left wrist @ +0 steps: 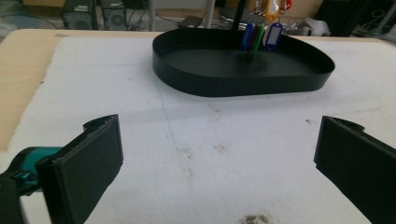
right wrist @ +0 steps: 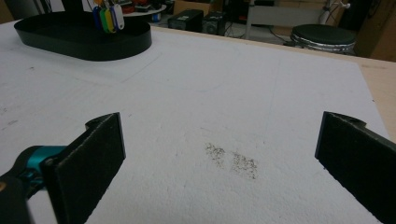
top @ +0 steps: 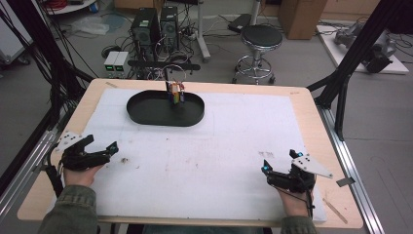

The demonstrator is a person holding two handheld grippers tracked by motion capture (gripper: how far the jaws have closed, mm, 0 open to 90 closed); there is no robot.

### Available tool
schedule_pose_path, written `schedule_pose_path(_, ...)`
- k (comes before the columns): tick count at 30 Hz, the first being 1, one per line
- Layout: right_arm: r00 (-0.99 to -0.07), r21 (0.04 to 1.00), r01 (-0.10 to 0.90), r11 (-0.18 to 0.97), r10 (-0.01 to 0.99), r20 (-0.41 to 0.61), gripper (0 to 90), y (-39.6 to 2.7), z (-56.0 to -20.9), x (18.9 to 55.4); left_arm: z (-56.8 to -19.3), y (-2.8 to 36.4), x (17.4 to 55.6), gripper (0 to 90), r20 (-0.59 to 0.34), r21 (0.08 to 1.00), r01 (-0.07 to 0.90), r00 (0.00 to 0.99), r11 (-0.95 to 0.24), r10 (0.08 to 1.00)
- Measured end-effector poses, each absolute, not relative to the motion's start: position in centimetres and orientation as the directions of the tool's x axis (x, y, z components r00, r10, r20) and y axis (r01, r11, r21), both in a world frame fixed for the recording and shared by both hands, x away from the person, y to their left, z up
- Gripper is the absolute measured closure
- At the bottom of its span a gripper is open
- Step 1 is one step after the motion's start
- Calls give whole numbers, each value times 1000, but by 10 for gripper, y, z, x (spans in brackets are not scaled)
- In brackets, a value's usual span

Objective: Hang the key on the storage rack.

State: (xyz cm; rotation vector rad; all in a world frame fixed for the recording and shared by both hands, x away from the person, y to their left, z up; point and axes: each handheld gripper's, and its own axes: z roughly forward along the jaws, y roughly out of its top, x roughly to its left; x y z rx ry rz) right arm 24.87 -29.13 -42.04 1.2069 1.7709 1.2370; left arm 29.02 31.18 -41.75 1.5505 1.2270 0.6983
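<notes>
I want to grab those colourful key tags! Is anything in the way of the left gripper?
Only the black tray's near wall; the key tags hang inside, beyond it. The white mat between is bare, and the left gripper is open.

A wide stretch of white foam mat (top: 209, 151) is lying unobstructed between both grippers, while the shallow black oval tray (top: 146, 114) holding coloured key tags (top: 176, 93) is blocking the far side.
</notes>
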Motion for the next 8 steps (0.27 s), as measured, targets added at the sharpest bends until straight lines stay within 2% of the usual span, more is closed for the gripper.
schedule_pose_path(8, -364, 933, 325, 152, 931, -25, 5, -287, -422, 250, -422, 311, 291, 17, -164, 931, 363, 302, 46, 939)
